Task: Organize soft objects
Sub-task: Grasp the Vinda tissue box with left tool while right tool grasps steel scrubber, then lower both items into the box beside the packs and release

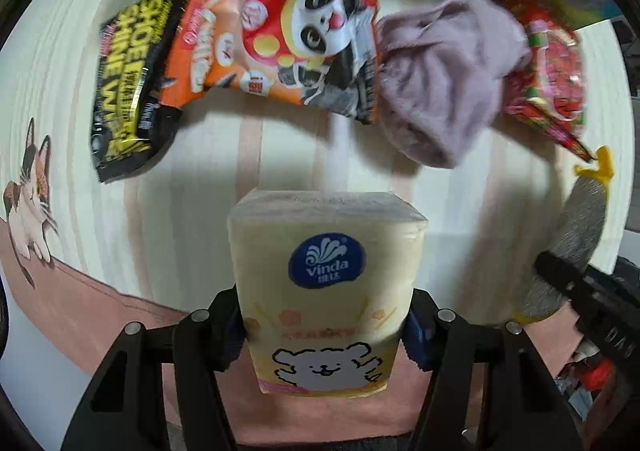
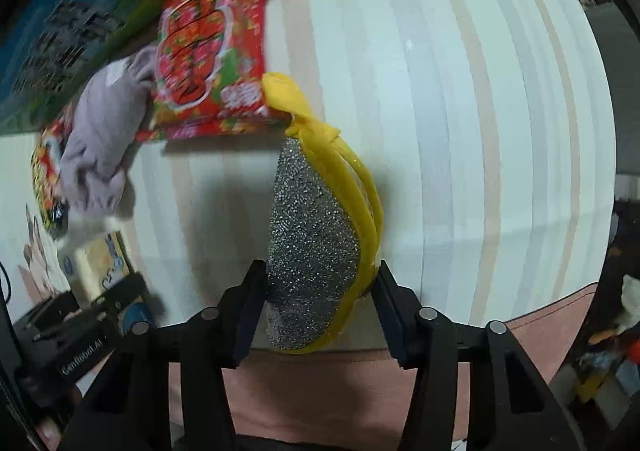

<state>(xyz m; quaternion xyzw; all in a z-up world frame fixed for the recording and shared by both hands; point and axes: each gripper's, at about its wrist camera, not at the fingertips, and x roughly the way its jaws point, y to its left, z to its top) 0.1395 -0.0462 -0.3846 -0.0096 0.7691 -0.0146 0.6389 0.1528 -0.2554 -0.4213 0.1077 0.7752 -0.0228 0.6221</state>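
My left gripper [image 1: 326, 331] is shut on a yellow Vinda tissue pack [image 1: 326, 291] and holds it upright over the striped table. My right gripper [image 2: 316, 311] is shut on a silver and yellow scouring sponge [image 2: 316, 251], which also shows at the right edge of the left wrist view [image 1: 576, 227]. A row of soft things lies at the far edge: a black shoe shine wipes pack [image 1: 128, 87], an orange snack bag [image 1: 200, 39], a panda snack bag [image 1: 316, 39], a lilac cloth [image 1: 444, 75] and a red snack bag [image 1: 556, 71]. The lilac cloth [image 2: 104, 131] and red bag [image 2: 208, 55] also show in the right wrist view.
The striped tablecloth [image 2: 460, 111] has a pink border with a cat print [image 1: 32, 195] at the near left. A green and blue wall or board [image 2: 60, 31] stands behind the row. The tissue pack and left gripper show at the lower left of the right wrist view [image 2: 96, 267].
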